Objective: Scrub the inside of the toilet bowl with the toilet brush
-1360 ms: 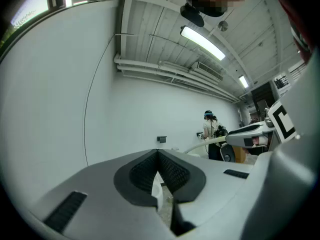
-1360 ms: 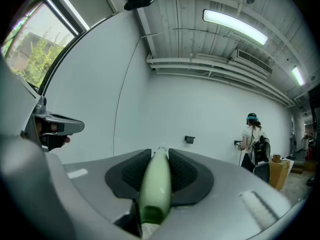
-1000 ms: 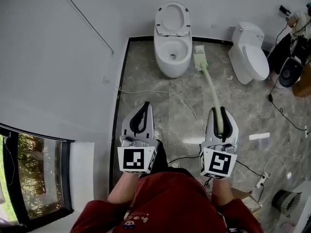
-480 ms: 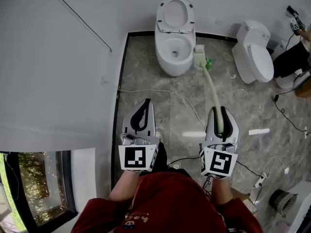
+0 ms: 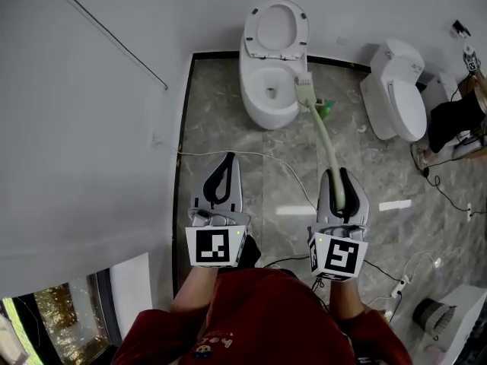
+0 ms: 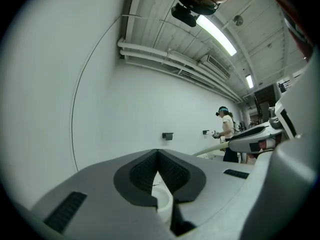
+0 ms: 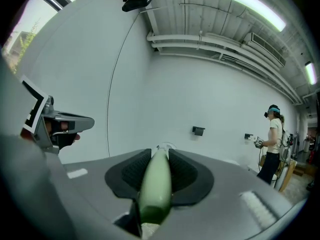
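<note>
The pale green toilet brush (image 5: 326, 137) is clamped by its handle in the right hand-held gripper (image 5: 340, 175), its head placed at the right rim of the open white toilet bowl (image 5: 257, 106), while the left hand-held gripper (image 5: 223, 164) is held with jaws together, empty, over the marble floor (image 5: 283, 152).

Second toilet (image 5: 396, 90), lid closed, stands ahead and right of the right tool (image 5: 339, 177). White cable (image 5: 259, 157) crosses the grey marble floor (image 5: 213, 97) just ahead of the left tool (image 5: 227, 160). A person (image 7: 272, 144) stands well off to the right, by the white wall (image 5: 91, 128).
</note>
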### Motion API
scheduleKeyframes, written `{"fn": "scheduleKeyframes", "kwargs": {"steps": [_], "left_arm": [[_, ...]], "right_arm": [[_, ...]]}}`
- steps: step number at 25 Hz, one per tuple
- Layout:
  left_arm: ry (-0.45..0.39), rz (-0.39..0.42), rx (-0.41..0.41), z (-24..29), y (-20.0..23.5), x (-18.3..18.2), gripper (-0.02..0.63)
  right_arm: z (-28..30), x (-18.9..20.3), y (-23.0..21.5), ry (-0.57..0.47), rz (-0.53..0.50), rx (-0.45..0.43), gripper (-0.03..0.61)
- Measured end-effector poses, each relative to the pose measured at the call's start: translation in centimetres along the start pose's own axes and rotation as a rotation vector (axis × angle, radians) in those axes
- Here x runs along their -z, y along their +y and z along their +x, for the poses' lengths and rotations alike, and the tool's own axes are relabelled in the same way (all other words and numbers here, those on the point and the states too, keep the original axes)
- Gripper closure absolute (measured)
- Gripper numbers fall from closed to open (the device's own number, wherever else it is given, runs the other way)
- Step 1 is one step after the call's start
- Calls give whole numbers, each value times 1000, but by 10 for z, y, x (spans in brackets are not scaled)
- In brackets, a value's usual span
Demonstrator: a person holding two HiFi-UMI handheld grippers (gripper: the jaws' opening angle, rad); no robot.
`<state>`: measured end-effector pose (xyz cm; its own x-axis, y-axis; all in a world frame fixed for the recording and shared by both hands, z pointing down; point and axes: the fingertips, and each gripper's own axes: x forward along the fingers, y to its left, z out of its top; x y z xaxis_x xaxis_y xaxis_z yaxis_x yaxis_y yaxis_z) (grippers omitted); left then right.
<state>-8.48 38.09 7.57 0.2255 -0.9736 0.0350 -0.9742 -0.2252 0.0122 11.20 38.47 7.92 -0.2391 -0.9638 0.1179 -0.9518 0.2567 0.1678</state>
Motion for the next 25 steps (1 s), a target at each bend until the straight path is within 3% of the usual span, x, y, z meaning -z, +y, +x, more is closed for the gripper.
{"fn": "scheduleKeyframes", "kwargs": {"steps": [11,25], "left_arm": [[-52,9,16,49,71,-16,607],[-75,69,14,95,83,-23,607]], "right_arm": [[66,-22,38,-19,-32,26,459],[119,-17,26,-40,12,37,459]]}}
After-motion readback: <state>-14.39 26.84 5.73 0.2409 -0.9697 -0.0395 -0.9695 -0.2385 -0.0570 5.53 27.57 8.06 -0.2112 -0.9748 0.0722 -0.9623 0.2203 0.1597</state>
